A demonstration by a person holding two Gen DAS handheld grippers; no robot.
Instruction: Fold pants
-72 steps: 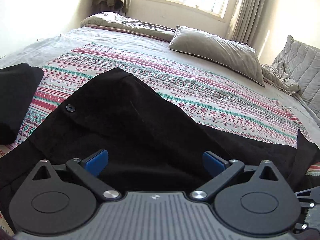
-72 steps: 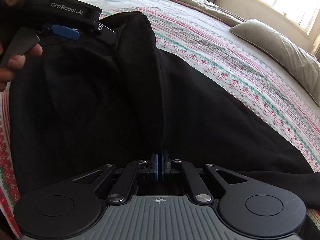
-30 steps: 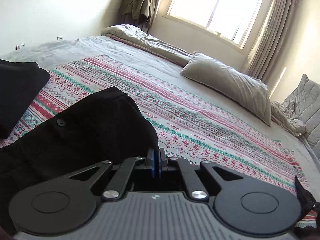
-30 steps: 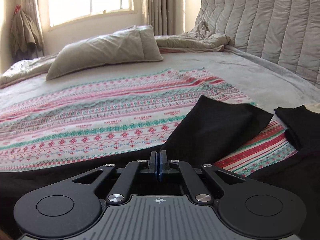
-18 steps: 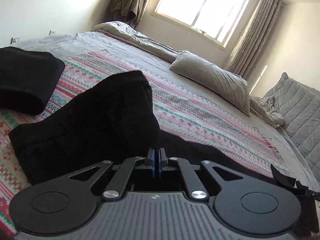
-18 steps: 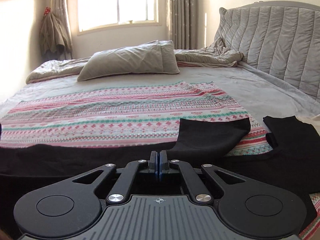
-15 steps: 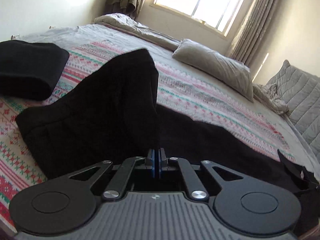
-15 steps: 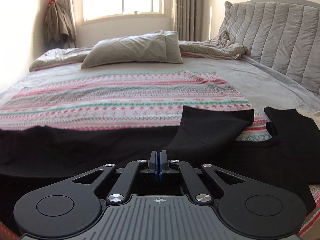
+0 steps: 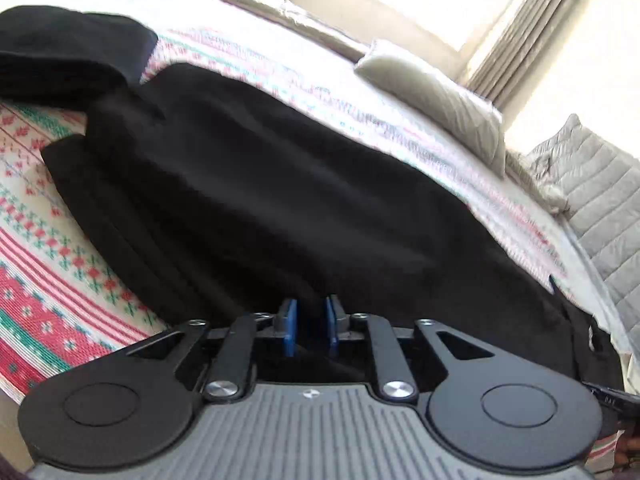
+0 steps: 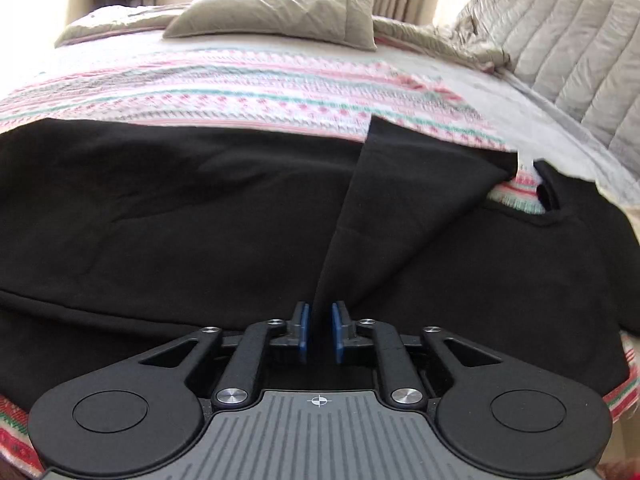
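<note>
- Parting at this moment, the left gripper has its blue pads a narrow gap apart, with dark cloth of the black fabric pants lying between them but no longer pinched.
- The right gripper is parting likewise; a raised fold of a pant leg runs down into the gap between its blue pads, loose between them.
- The left wrist view alone shows a second folded black garment at far left, just beside the pants' near-left end.
- The right wrist view alone shows another black garment at right, and a quilted grey headboard beyond.
- The pants lie flat on the red, green and white patterned bedspread, their long axis running left to right across the near side of the bed.
- A grey pillow rests on the far side.
</note>
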